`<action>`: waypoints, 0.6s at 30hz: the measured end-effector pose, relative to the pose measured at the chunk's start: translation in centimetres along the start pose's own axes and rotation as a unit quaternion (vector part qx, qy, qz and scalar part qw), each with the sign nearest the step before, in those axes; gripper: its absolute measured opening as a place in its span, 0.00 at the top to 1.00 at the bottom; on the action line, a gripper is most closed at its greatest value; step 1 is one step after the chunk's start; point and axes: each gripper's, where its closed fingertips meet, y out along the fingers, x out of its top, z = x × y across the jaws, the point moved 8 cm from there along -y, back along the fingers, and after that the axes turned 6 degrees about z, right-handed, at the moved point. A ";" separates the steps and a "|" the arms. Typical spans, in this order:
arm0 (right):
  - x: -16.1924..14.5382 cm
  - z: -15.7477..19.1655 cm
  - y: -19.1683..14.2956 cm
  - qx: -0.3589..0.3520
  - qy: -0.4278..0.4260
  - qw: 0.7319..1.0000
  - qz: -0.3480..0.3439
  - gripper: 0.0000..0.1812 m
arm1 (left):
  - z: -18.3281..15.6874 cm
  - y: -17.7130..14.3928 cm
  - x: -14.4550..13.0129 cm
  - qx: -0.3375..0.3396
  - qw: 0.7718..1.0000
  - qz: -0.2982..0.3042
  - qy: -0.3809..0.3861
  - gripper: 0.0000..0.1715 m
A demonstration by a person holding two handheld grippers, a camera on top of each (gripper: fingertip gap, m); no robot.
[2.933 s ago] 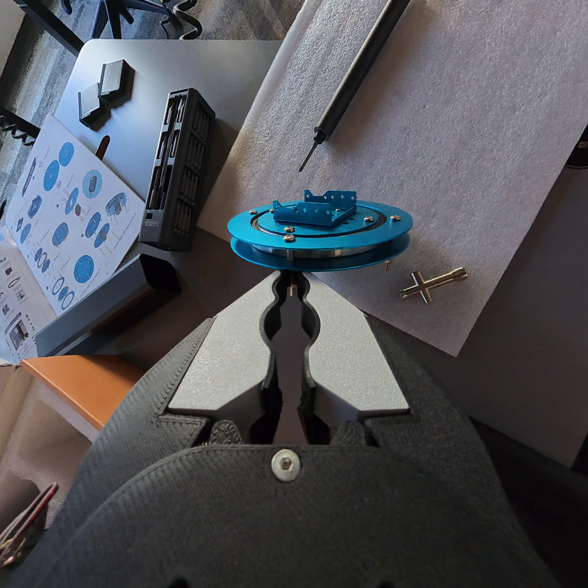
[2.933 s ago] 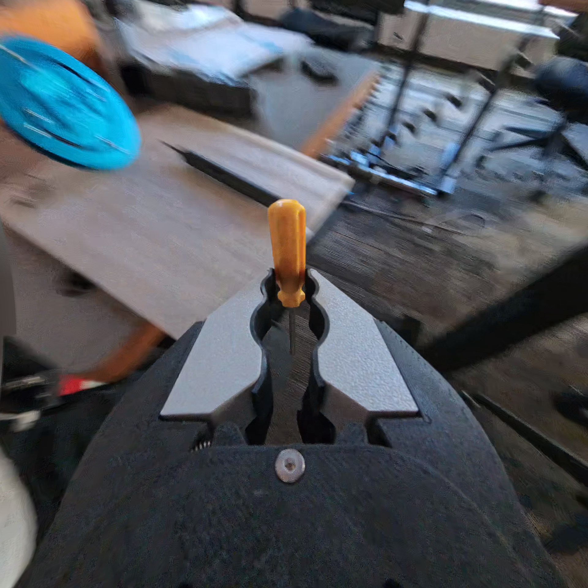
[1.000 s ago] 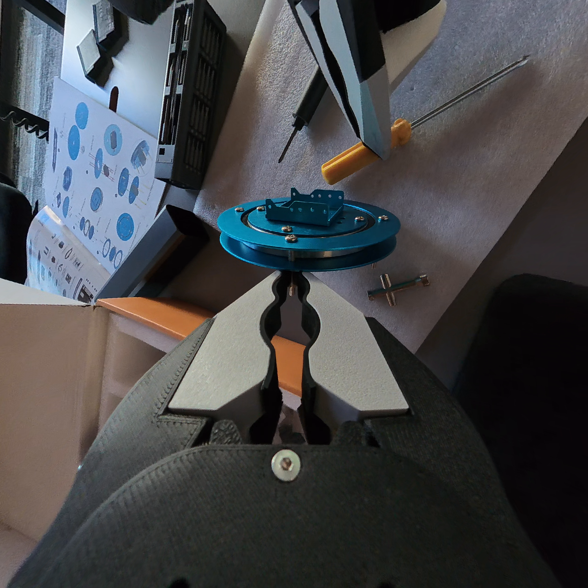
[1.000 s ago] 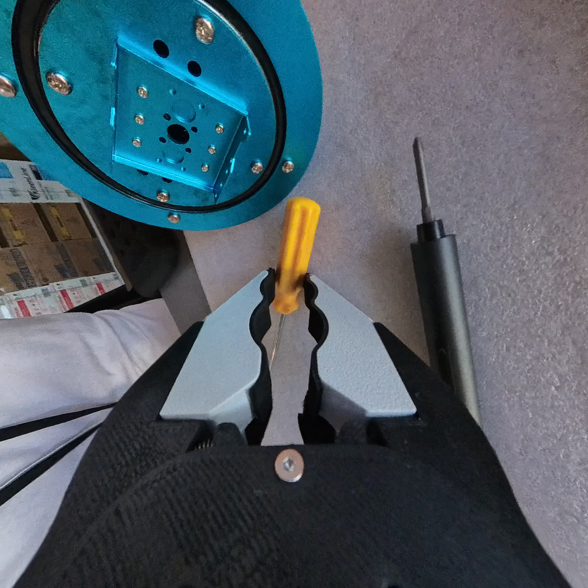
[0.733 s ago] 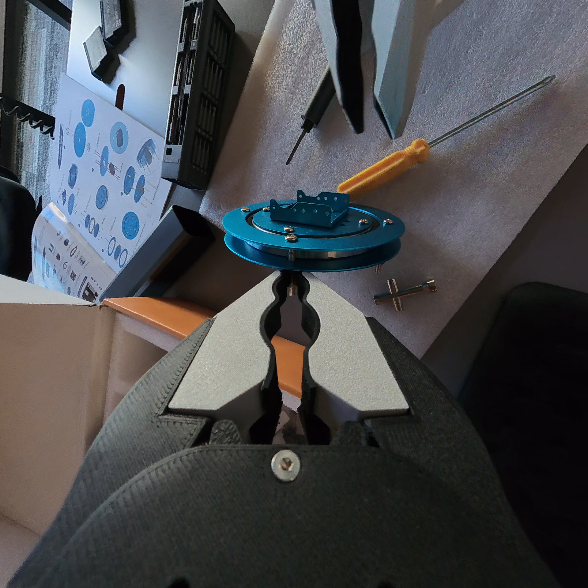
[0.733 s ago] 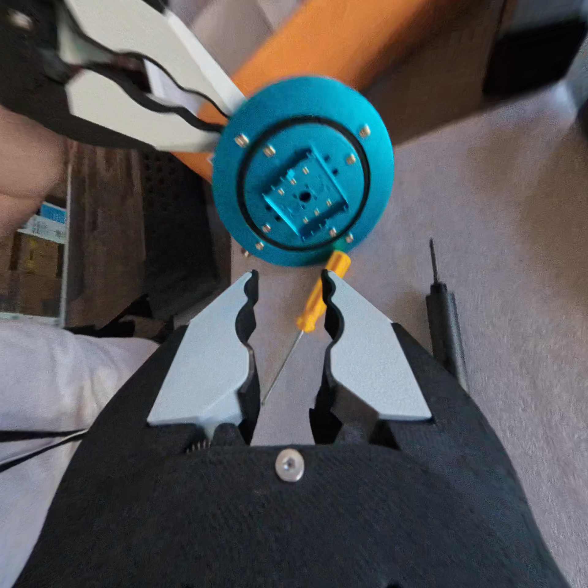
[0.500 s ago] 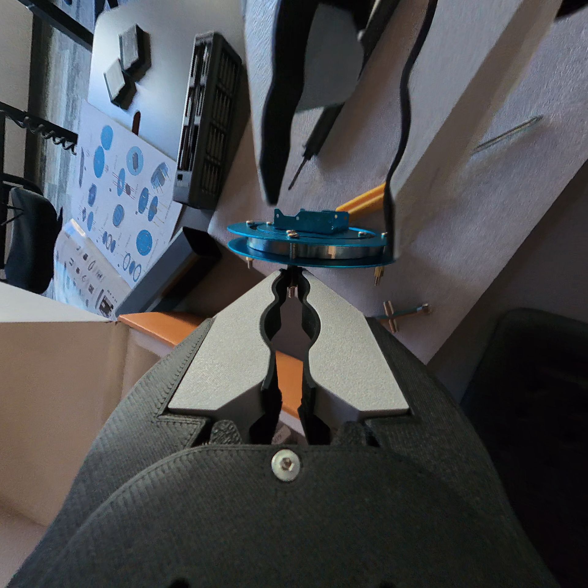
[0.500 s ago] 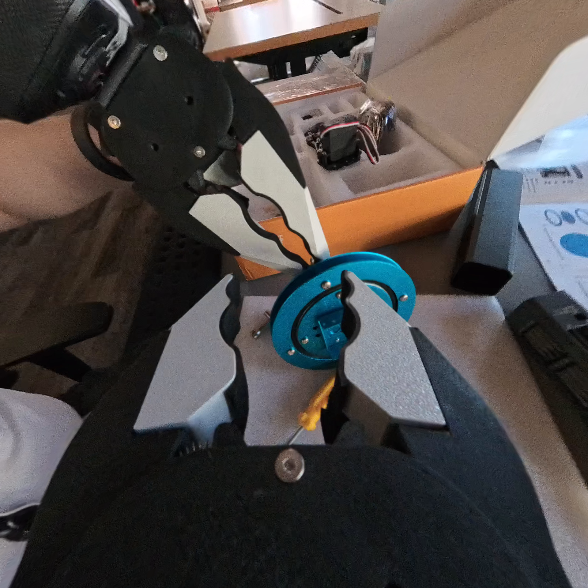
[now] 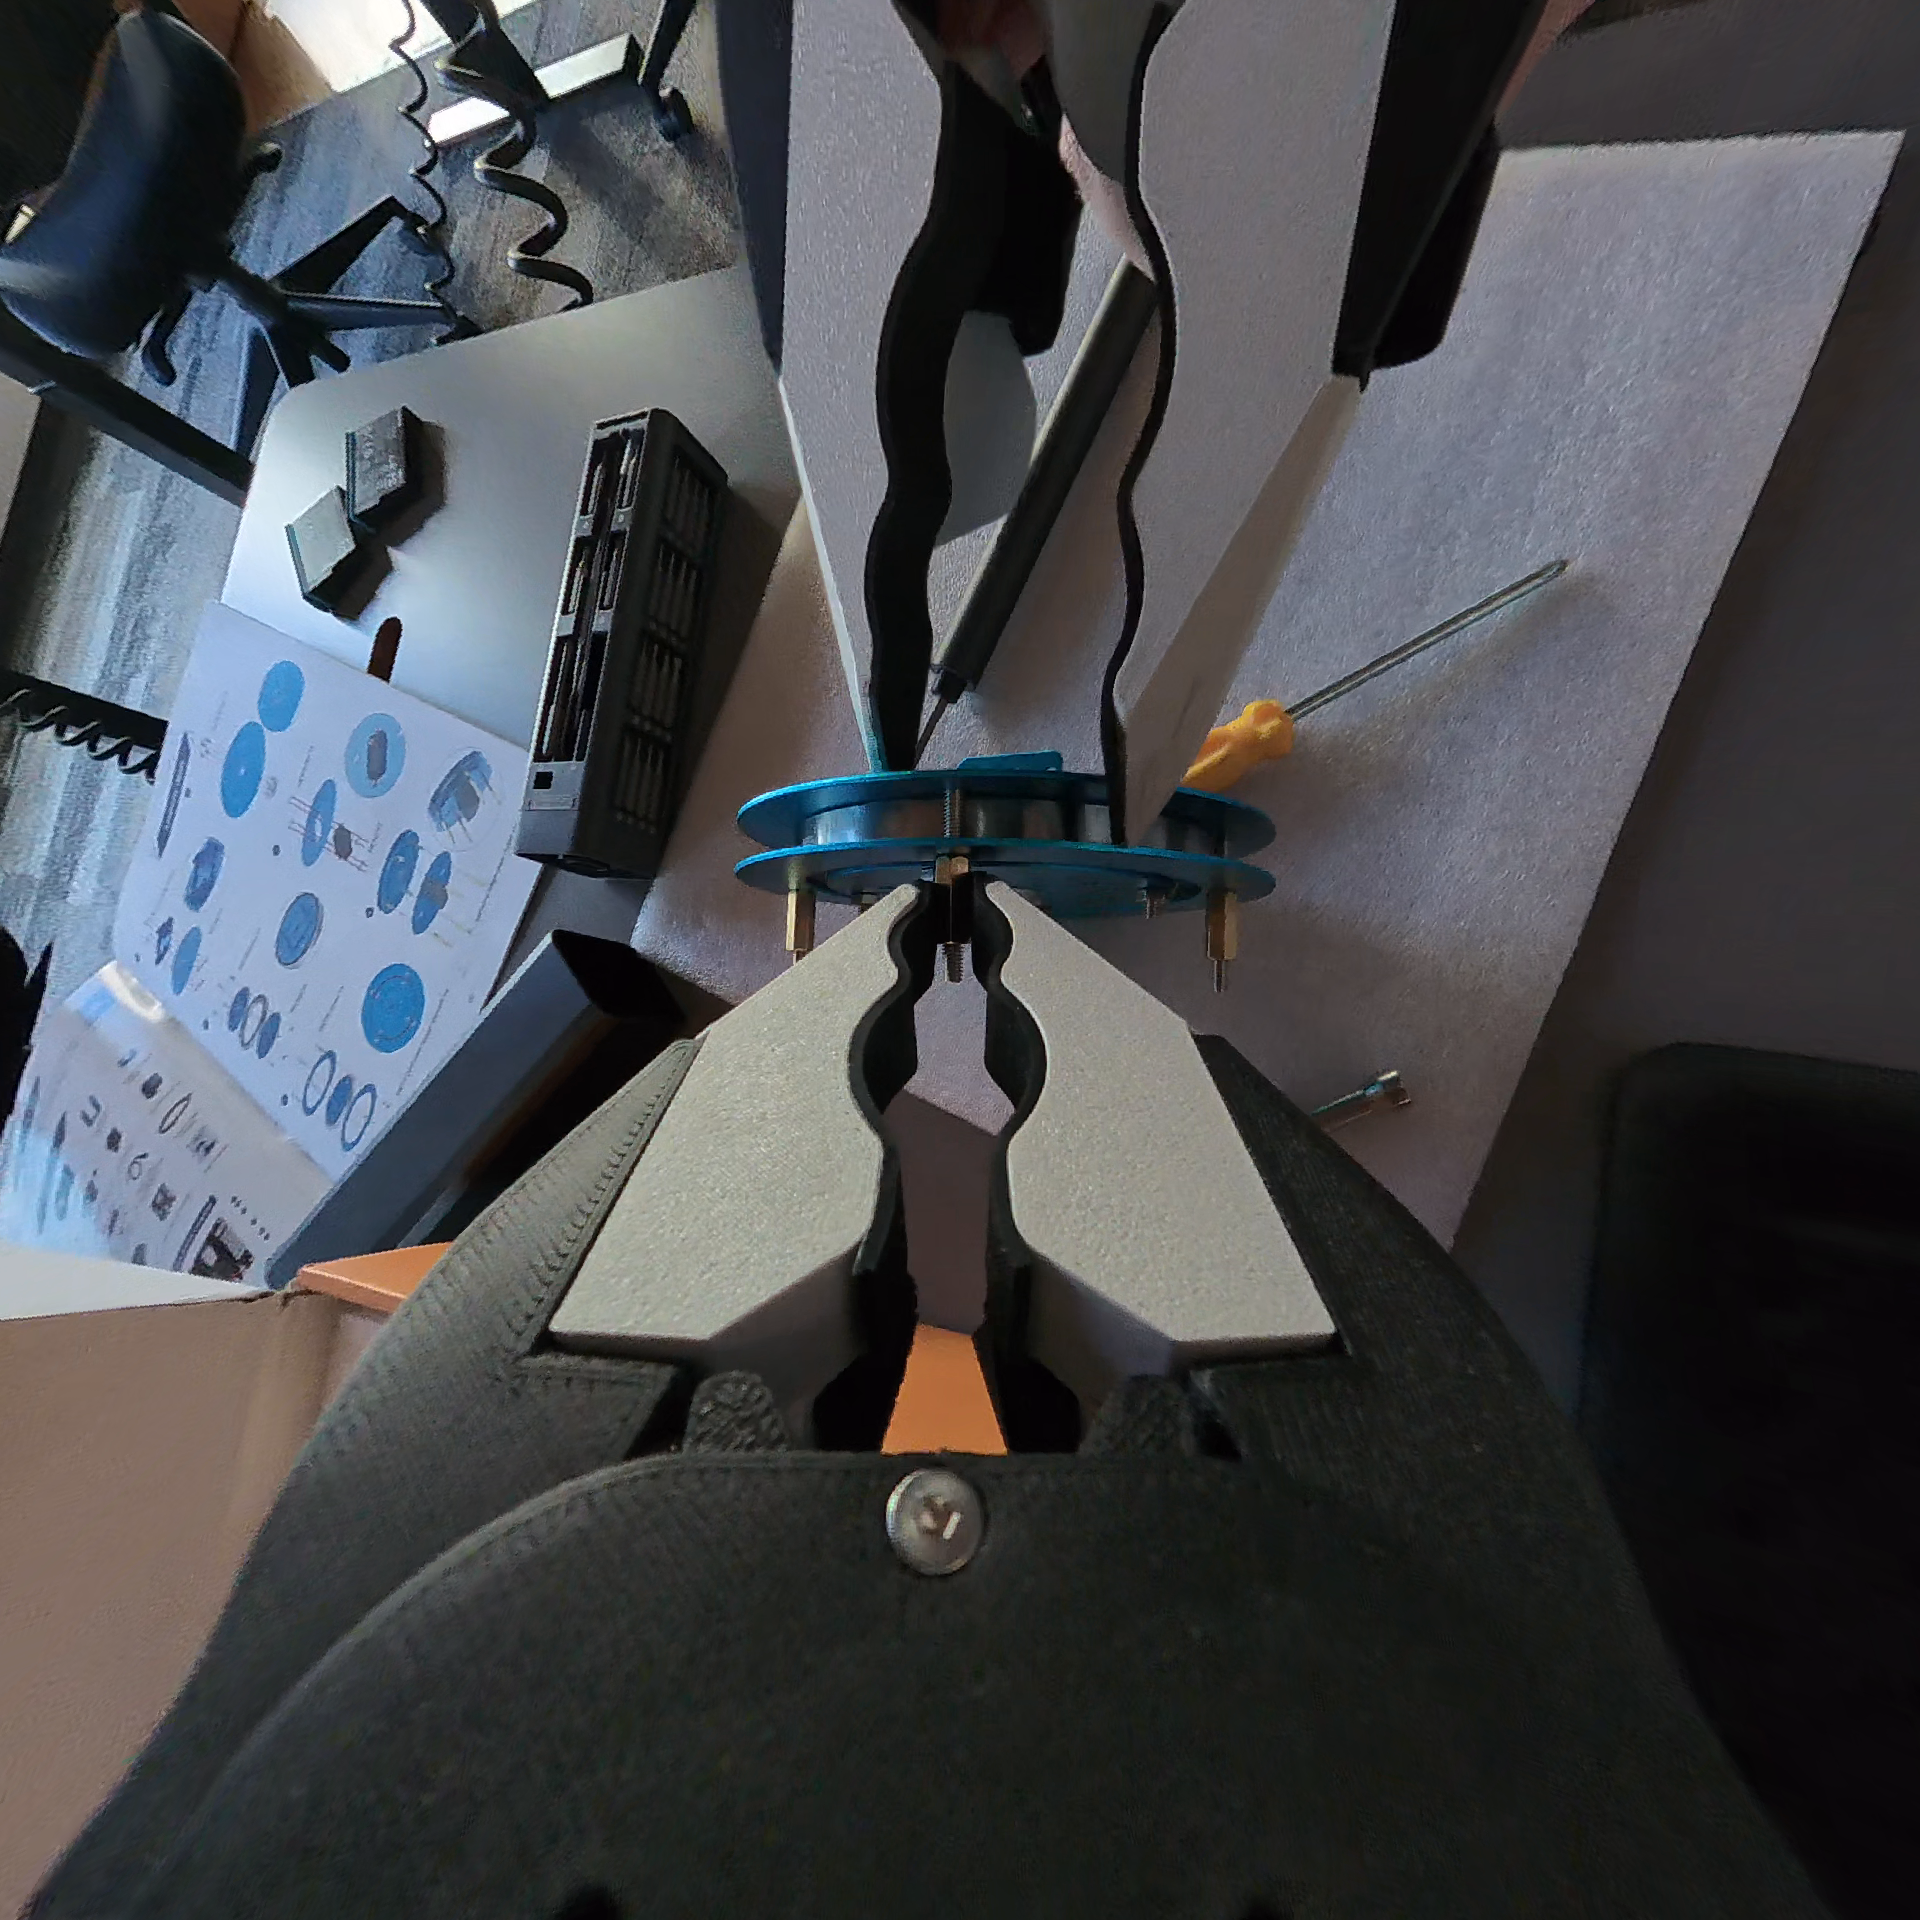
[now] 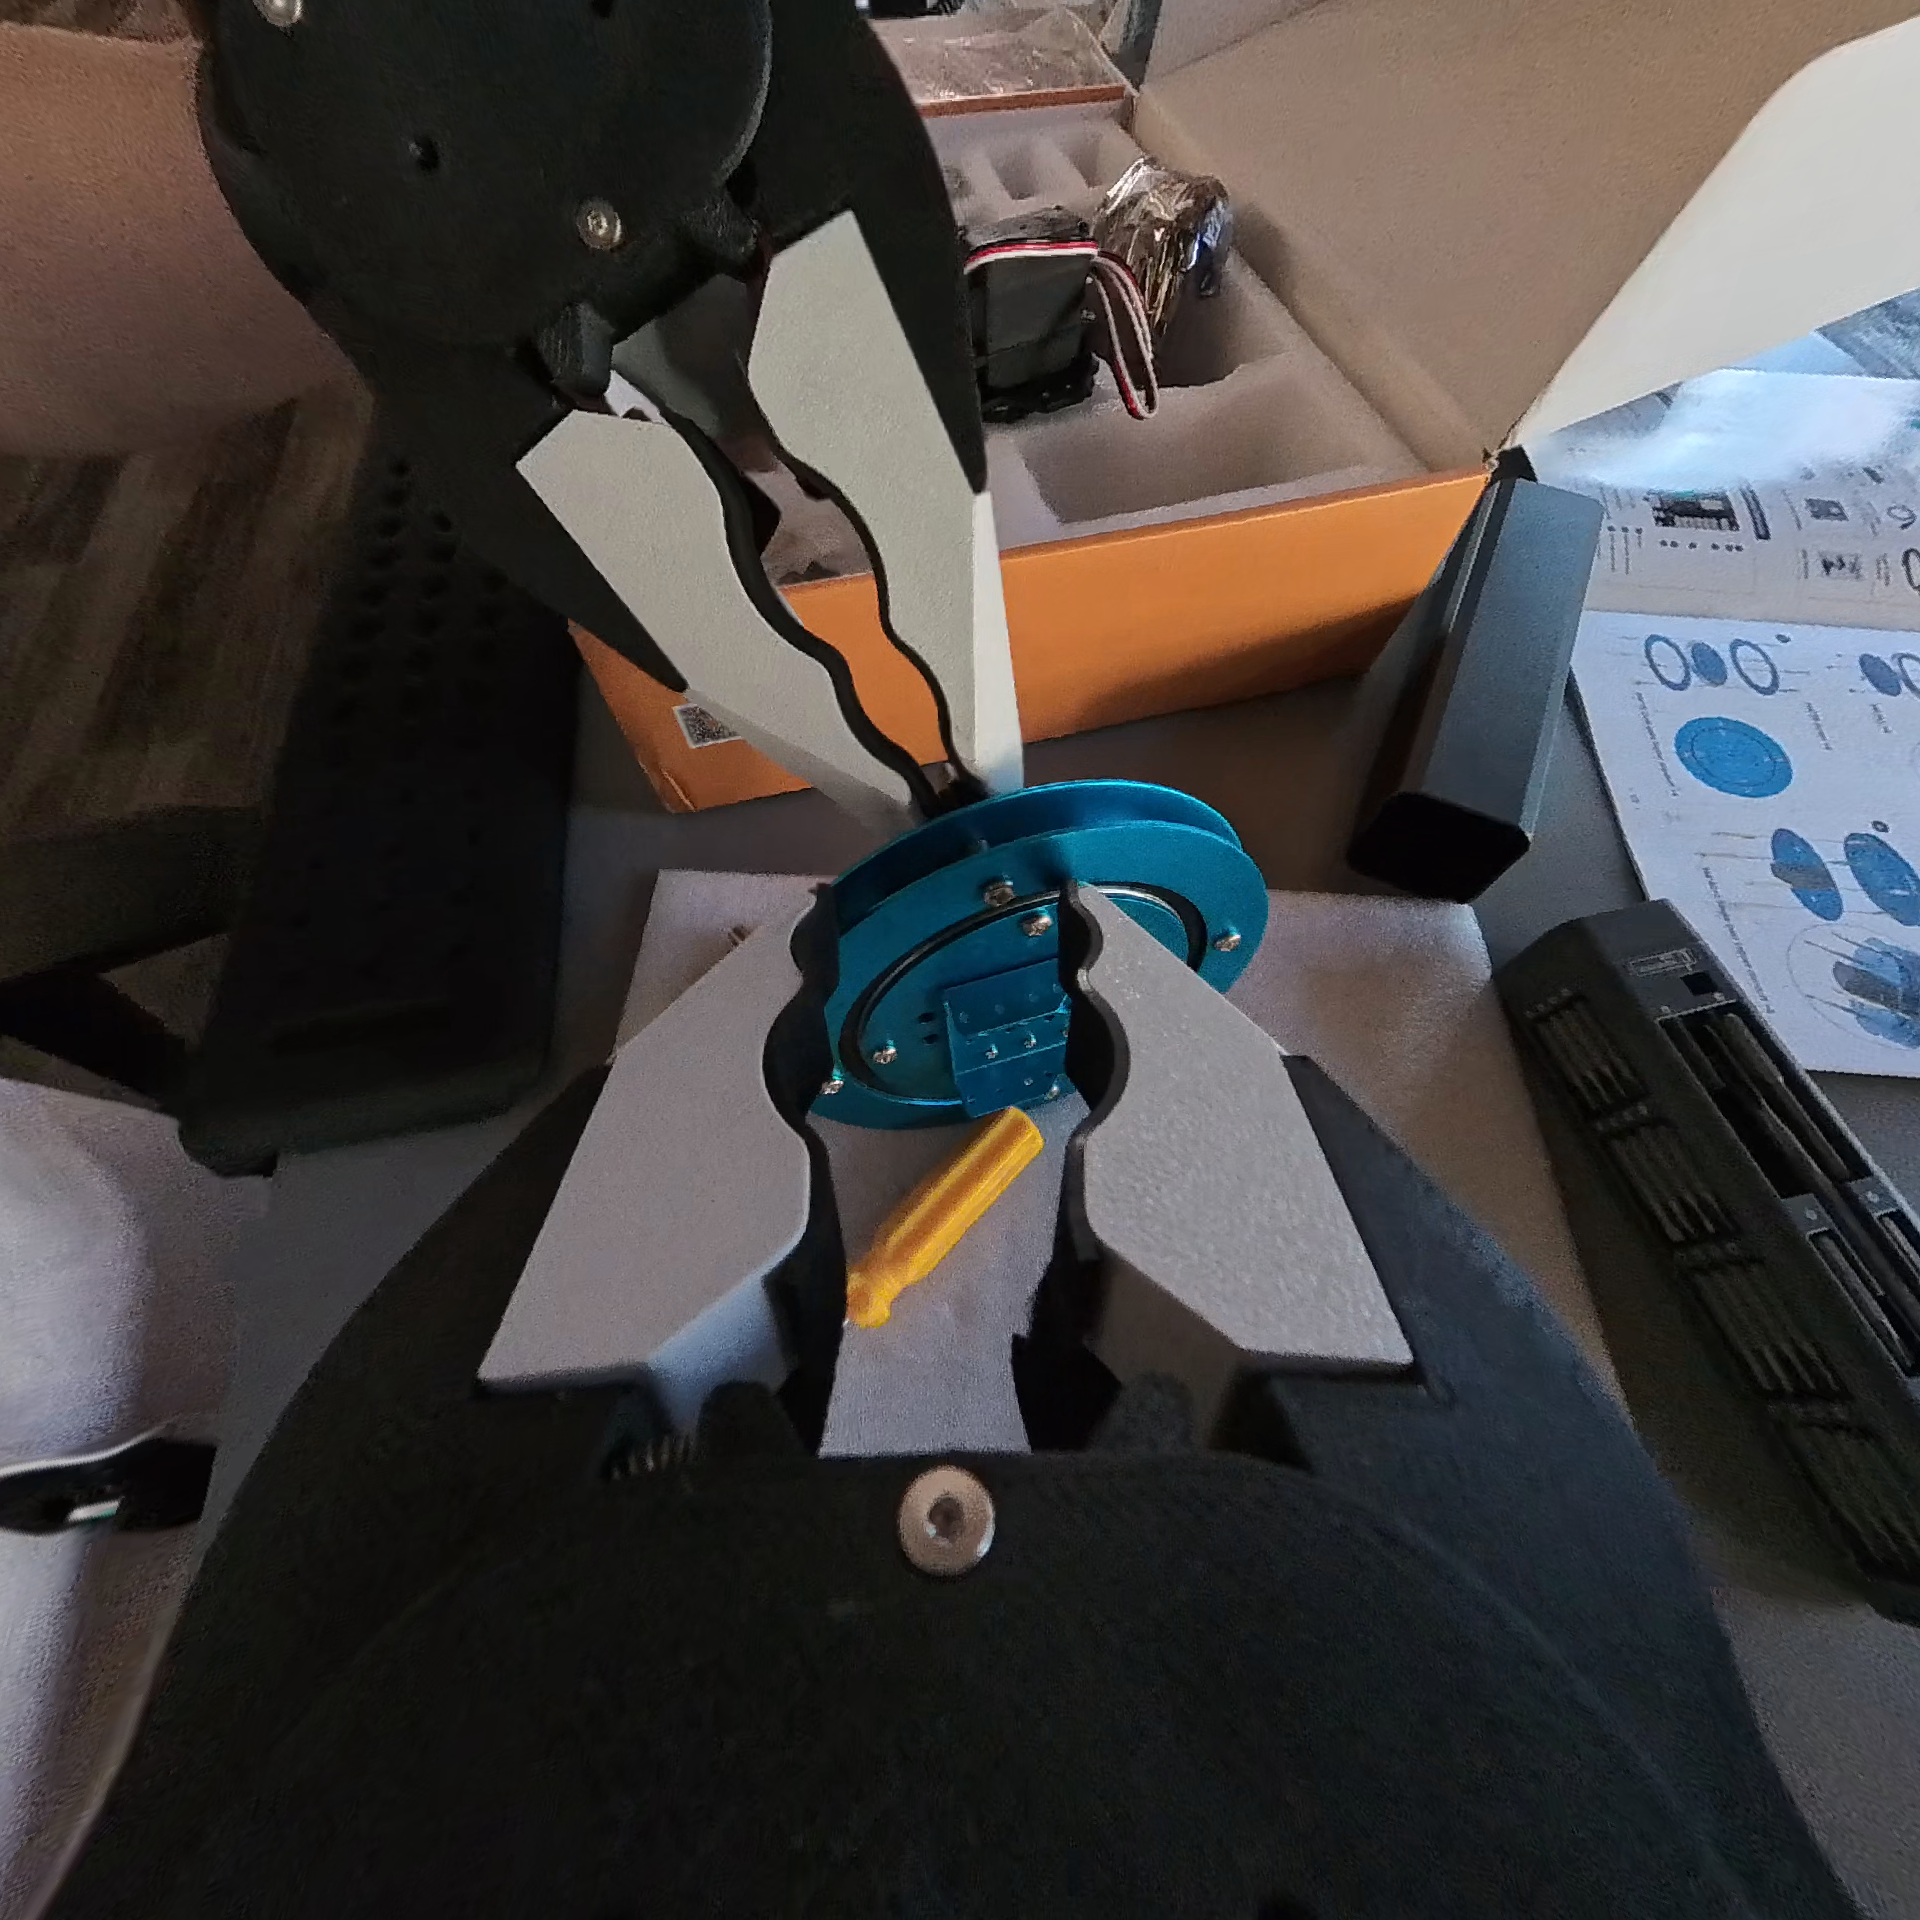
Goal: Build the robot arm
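In the left wrist view, the left gripper (image 9: 951,906) had its fingers closed on a small standoff under the blue double-disc assembly (image 9: 1003,844), holding it edge-on above the grey foam mat (image 9: 1558,436), probably to steady it for the other tool. The right gripper (image 9: 1013,774) came down from above, fingers spread either side of the upper disc. A yellow-handled screwdriver (image 9: 1242,743) and black driver (image 9: 1049,478) lay on the mat, a black bit case (image 9: 629,644) beside it. In the right wrist view, the right gripper (image 10: 940,940) stood open around the assembly (image 10: 1049,945), not clamping it; the screwdriver (image 10: 940,1216) lay loose between its fingers, the orange box (image 10: 1143,613) behind
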 end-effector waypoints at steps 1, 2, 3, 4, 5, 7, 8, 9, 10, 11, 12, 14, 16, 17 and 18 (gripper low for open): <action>0.0 -0.2 0.1 0.002 0.002 1.000 -0.004 0.77 | 0.1 0.0 0.0 0.006 1.000 0.008 0.009 0.98; 0.0 -0.3 0.1 0.011 0.000 1.000 -0.006 0.77 | 0.3 0.0 0.0 0.013 1.000 0.016 0.021 0.98; -0.1 -0.4 0.0 0.022 -0.010 1.000 0.000 0.75 | 0.4 0.1 0.0 0.022 0.999 0.024 0.034 0.98; -0.1 -0.5 -0.5 0.026 -0.033 0.999 0.002 0.72 | 0.5 0.1 0.0 0.031 0.998 0.033 0.045 0.98; 0.1 -0.2 -1.5 0.046 -0.069 0.996 -0.015 0.70 | 0.5 0.0 -0.1 0.038 0.997 0.040 0.058 0.98; 0.3 0.2 -4.2 0.070 -0.148 0.985 -0.058 0.70 | 0.5 0.0 -0.2 0.049 0.995 0.049 0.079 0.98; -0.3 0.4 -5.0 0.090 -0.208 0.972 -0.058 0.70 | 0.5 0.0 -0.3 0.051 0.994 0.052 0.083 0.98; -1.0 0.2 -5.3 0.097 -0.269 0.957 -0.042 0.72 | 0.5 0.0 -0.3 0.049 0.994 0.054 0.086 0.98; -1.9 -0.1 -5.0 0.100 -0.325 0.941 0.002 0.72 | 0.5 -0.1 -0.3 0.045 0.993 0.055 0.089 0.98; -2.7 -0.3 -4.4 0.103 -0.371 0.922 0.047 0.73 | 0.5 -0.1 -0.3 0.042 0.993 0.056 0.092 0.98; -3.2 -0.2 -3.7 0.101 -0.422 0.897 0.089 0.75 | 0.5 -0.1 -0.2 0.041 0.993 0.056 0.094 0.97; -3.8 0.6 -2.1 0.084 -0.548 0.821 0.136 0.73 | 0.4 -0.1 -0.2 0.044 0.993 0.058 0.096 0.98; -4.3 1.5 -0.6 0.082 -0.669 0.721 0.159 0.75 | 0.3 -0.1 -0.2 0.047 0.992 0.064 0.098 0.97; -4.6 1.8 0.1 0.090 -0.714 0.673 0.170 0.75 | 0.3 -0.1 -0.2 0.048 0.992 0.067 0.097 0.97; -4.9 1.9 0.8 0.094 -0.754 0.626 0.176 0.75 | 0.3 -0.1 -0.2 0.049 0.992 0.070 0.096 0.98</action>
